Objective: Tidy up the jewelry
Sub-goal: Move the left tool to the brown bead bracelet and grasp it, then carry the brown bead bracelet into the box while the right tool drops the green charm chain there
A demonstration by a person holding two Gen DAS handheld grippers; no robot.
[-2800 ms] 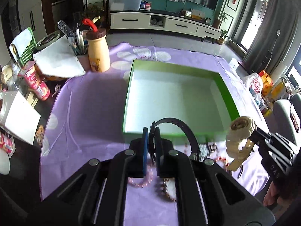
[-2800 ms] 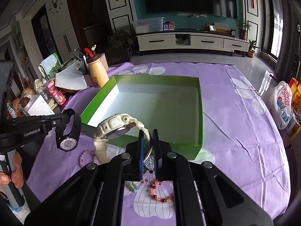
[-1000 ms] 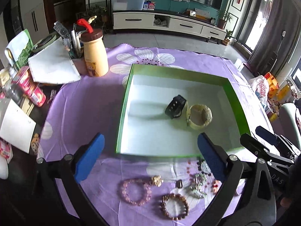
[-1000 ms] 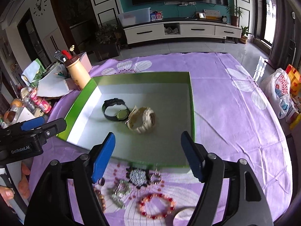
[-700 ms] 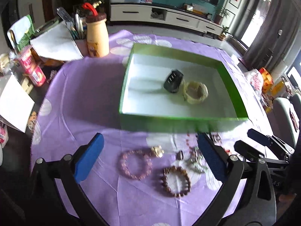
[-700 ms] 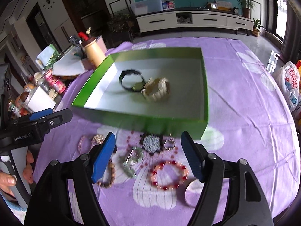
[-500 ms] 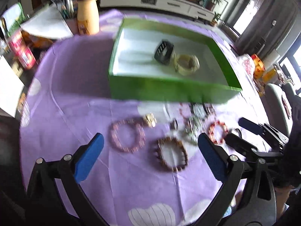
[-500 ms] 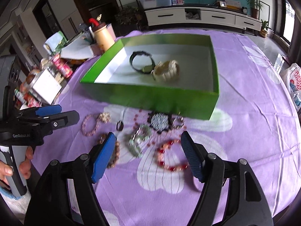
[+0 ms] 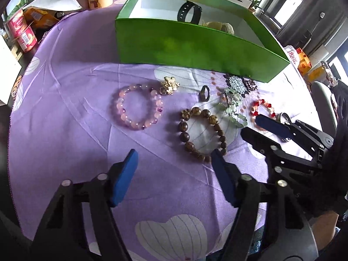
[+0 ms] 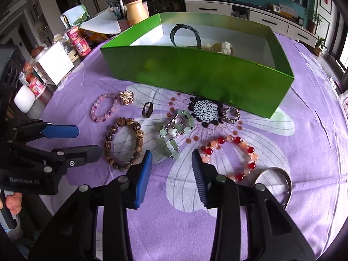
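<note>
both grippers hover over the purple cloth (image 9: 65,100) with fingers spread wide and empty; the left gripper (image 9: 174,163) sits before the brown bead bracelet (image 9: 202,131), the right gripper (image 10: 170,163) before the red bead bracelet (image 10: 230,154); only the right wrist view shows the metal bangle (image 10: 275,181) whole; the black watch (image 10: 184,34) lies in the green box (image 10: 195,69)
</note>
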